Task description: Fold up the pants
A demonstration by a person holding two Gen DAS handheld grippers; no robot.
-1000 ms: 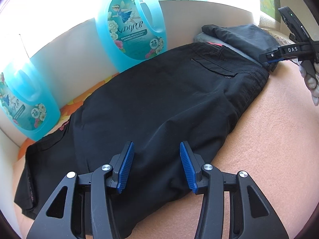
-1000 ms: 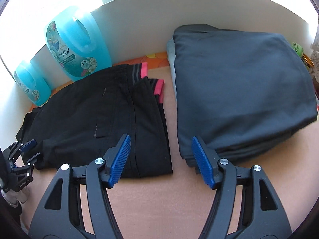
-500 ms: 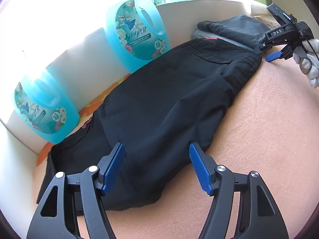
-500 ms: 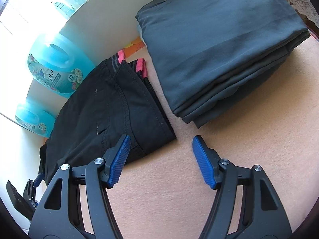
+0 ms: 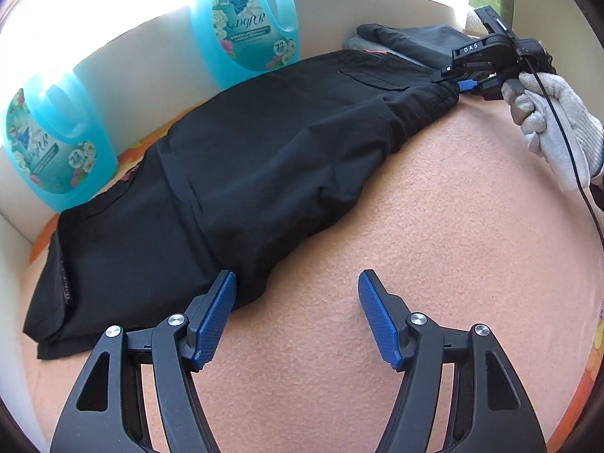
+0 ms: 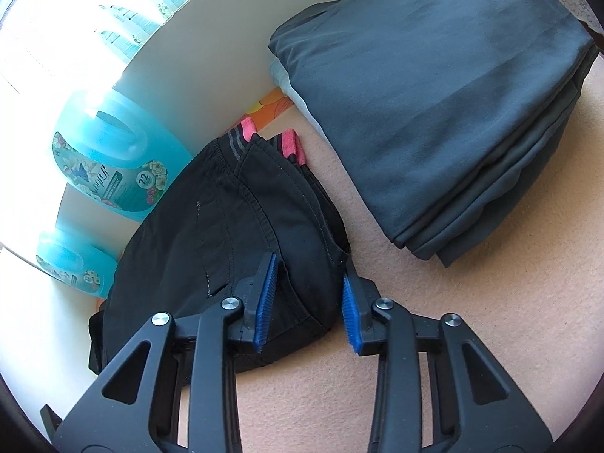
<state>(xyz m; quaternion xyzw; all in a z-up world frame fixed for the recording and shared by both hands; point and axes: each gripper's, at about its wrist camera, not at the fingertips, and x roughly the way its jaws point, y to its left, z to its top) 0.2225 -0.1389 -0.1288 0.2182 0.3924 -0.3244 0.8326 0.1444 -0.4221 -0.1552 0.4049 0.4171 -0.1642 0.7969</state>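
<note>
1. Peach-coloured table (image 5: 434,245) against a white wall carries the black pants (image 5: 245,158), long axis running from the left tool (image 5: 298,317) toward the right tool (image 6: 307,294).
2. Right tool's jaws have just been closing around the waistband corner, cloth between them.
3. Left tool is open, with the leg end just beside its left finger.

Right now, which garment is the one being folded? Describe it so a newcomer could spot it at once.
Start at the white wall with the turquoise detergent jugs. The black pants lie stretched along it on the peach blanket, their waistband corner between the right gripper pads. Unlike the neatly folded grey stack beside them, they are black, long, and show pink trim at the waistband.
</note>
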